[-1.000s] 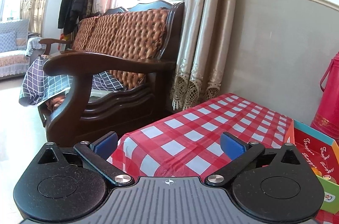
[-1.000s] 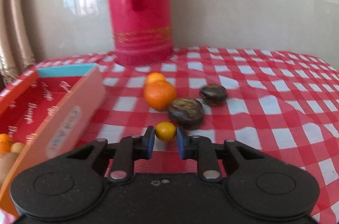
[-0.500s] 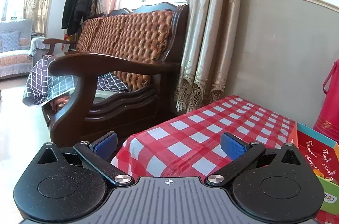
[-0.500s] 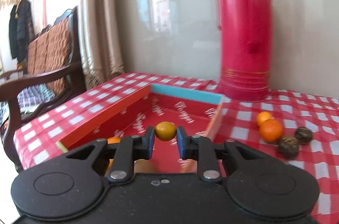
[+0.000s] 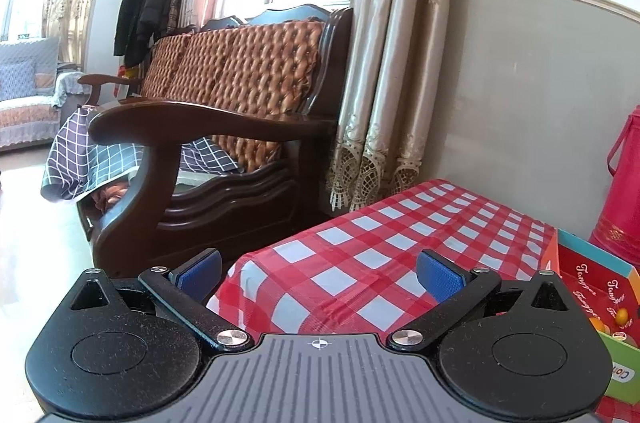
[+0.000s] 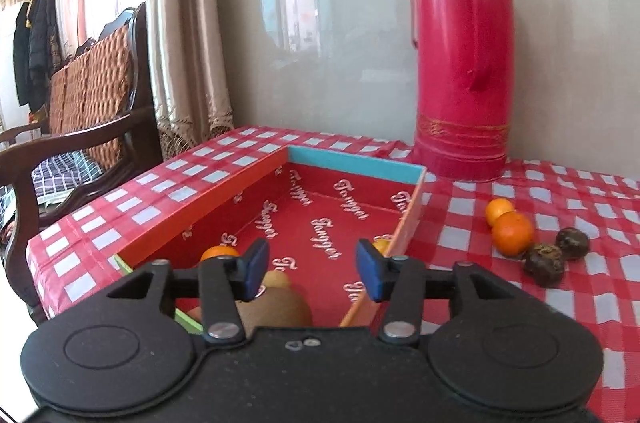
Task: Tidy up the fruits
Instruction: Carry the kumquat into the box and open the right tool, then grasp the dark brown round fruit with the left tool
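Right gripper (image 6: 312,265) over red box (image 6: 208,199), jaws just opened, nothing between: small fruit (image 6: 380,244) released inside, near box's right wall. Left gripper (image 5: 318,269) idle, jaws open, empty. Oranges (image 6: 513,233) wait on worktop (image 6: 600,223).

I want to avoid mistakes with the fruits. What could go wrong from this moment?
The right claw has just been opening over the red box, with nothing between its pads. The small yellow fruit by the box wall may still roll. On the tablecloth, two oranges and two dark fruits sit bunched, so grasping one could nudge the others.
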{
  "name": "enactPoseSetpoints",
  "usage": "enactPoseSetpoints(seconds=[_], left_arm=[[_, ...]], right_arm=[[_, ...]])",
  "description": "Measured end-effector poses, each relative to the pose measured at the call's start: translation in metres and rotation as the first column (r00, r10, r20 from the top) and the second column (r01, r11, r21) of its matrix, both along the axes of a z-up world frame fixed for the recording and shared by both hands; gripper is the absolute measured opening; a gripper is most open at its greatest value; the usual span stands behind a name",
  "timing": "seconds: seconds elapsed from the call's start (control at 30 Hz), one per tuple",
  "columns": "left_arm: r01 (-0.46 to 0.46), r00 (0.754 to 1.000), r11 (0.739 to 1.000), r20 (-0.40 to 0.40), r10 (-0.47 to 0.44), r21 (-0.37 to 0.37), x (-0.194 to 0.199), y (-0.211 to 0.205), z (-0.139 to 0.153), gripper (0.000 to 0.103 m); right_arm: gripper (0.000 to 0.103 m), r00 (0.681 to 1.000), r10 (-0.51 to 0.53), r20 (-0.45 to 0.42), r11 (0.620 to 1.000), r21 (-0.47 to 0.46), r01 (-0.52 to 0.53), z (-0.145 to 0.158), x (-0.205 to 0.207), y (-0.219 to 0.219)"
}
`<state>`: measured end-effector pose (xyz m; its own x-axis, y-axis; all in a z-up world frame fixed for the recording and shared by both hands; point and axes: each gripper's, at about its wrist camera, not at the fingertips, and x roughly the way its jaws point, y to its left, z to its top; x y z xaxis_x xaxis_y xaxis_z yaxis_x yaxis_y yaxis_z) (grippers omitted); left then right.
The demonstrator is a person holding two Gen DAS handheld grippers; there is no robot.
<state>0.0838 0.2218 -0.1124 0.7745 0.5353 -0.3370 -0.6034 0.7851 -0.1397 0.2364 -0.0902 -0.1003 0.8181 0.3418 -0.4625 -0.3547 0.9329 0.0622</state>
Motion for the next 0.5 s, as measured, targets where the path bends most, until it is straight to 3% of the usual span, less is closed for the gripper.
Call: enactPoseSetpoints(seconds=[0.1,0.3,0.5], left_arm=[[0.019,1.0,1.0,-0.005,-0.019,0.003,0.005,-0.007,0.0,0.103],[0.135,0.99,0.99,-0.046,-0.133,0.047,0.027,-0.043,0.002,0.103],[0.336,0.941,0.939,-0.07,-0.331,0.074,0.064,-0.114,0.012,0.103]], right_arm=[[0.056,0.999,-0.035,0.021,0.999,-0.006,0.035,0.003,-0.005,-0.008],[0.061,0.99,-0.125,0.062,0.991,-0.039,0.128,0.001,-0.019,-0.039],[0.069,0.958,-0.269,0.1,0.958,-0.071,0.277,-0.008,-0.037,-0.088]])
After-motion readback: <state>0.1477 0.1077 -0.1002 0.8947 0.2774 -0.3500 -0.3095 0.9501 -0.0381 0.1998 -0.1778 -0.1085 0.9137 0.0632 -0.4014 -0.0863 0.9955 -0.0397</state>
